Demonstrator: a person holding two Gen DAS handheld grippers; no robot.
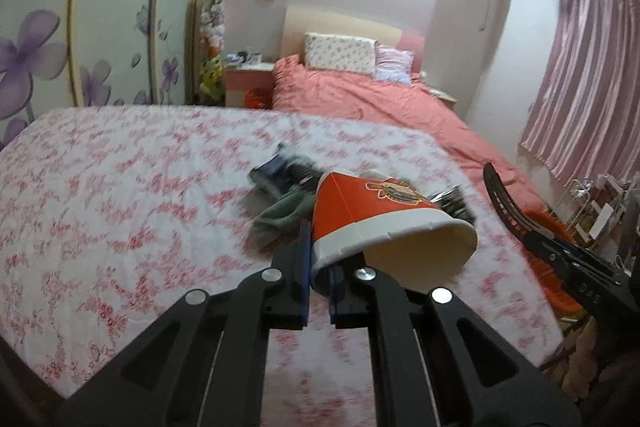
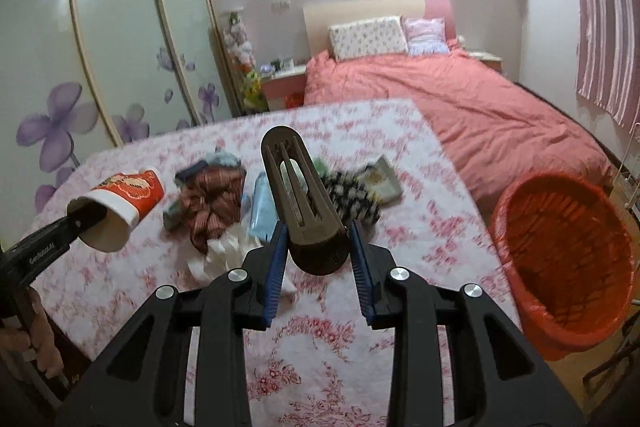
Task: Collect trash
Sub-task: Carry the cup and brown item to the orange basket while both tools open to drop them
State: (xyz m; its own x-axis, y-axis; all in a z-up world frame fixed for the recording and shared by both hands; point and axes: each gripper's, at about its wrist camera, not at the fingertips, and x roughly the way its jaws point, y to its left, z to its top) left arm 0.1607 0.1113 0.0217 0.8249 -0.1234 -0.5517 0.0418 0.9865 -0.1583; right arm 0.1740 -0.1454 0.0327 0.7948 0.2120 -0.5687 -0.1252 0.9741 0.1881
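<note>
The paper cup (image 1: 384, 223) looked light and thin-walled, easy to crush, so a pinch across its rim wall suited it better than a squeeze on the body. The left tool (image 1: 318, 291) was pinching that rim, one finger inside the mouth, holding the cup on its side above the floral surface (image 1: 120, 195). It was orange-red with a white rim band and a printed emblem. The right tool (image 2: 318, 259) gripped a dark slotted shoe horn-like piece (image 2: 304, 195), near the red bin (image 2: 568, 259).
</note>
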